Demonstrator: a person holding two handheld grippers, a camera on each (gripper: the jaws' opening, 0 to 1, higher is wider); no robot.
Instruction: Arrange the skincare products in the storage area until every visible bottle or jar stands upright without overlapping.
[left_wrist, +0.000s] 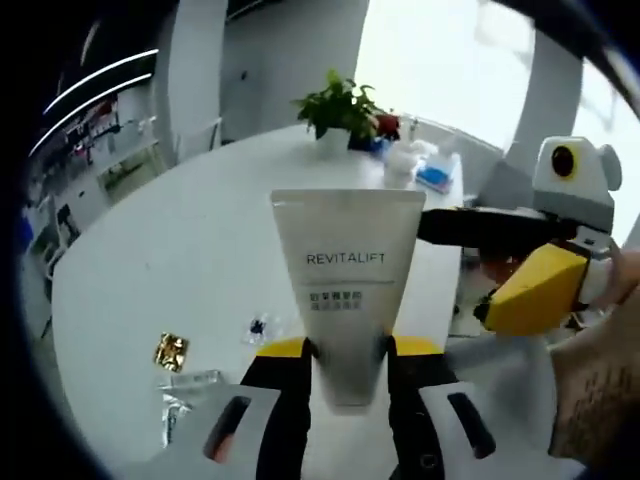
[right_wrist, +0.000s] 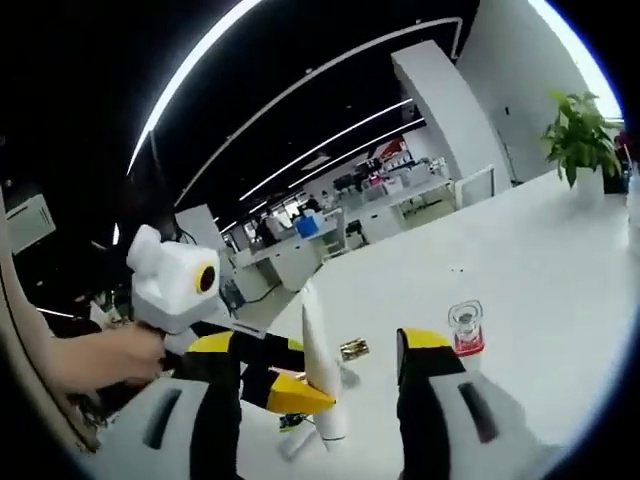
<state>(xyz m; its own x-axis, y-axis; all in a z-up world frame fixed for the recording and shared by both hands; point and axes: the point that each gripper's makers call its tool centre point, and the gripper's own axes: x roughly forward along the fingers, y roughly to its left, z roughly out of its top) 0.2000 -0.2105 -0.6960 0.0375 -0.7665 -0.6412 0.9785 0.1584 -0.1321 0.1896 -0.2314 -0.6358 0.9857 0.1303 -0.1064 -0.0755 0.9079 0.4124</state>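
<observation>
Left gripper (left_wrist: 348, 350) jaws clamp the REVITALIFT tube (left_wrist: 347, 290) low, held above the table (left_wrist: 160, 270); right gripper (right_wrist: 320, 375) jaws spread, empty. Risk: narrow-end grip slips, tube tips.

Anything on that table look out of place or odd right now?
Yes. Small wrappers lie loose on the white table: a gold foil packet and a clear sachet. The REVITALIFT tube is off the table, clamped in the left hand-held gripper.
</observation>
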